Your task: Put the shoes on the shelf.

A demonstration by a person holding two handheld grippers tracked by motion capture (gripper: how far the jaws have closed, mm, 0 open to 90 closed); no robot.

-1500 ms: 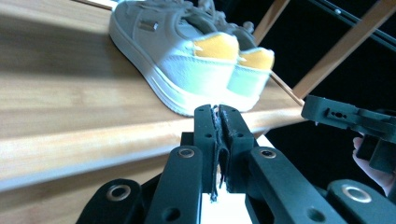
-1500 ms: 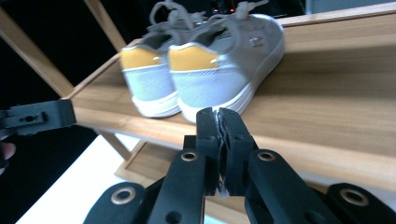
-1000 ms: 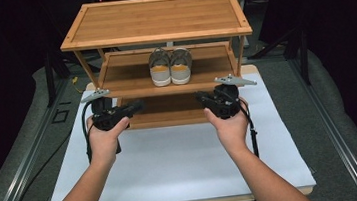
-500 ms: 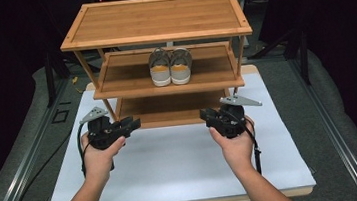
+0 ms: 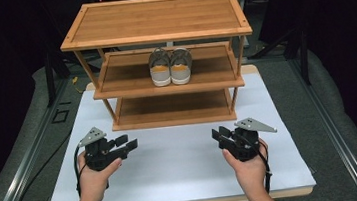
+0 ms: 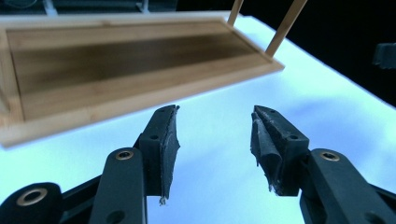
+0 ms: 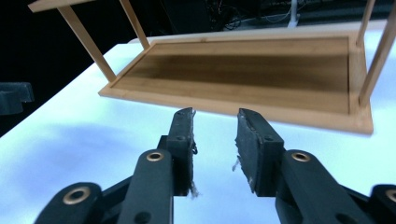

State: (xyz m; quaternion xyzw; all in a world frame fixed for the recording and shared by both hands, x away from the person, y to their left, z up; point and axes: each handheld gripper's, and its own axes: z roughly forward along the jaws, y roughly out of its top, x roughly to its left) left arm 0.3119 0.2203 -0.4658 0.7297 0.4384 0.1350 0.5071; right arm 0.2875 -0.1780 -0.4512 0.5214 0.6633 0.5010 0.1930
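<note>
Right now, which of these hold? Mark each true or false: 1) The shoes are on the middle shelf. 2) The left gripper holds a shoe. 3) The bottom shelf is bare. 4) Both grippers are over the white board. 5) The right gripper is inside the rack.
1) True: the shoes sit side by side on the middle shelf of the rack.
2) False: the left gripper has open jaws with nothing between them.
3) True: the bottom shelf carries nothing.
4) True: the left gripper and the right gripper are both over the white board.
5) False: it is in front of the rack, jaws open and empty.
</note>
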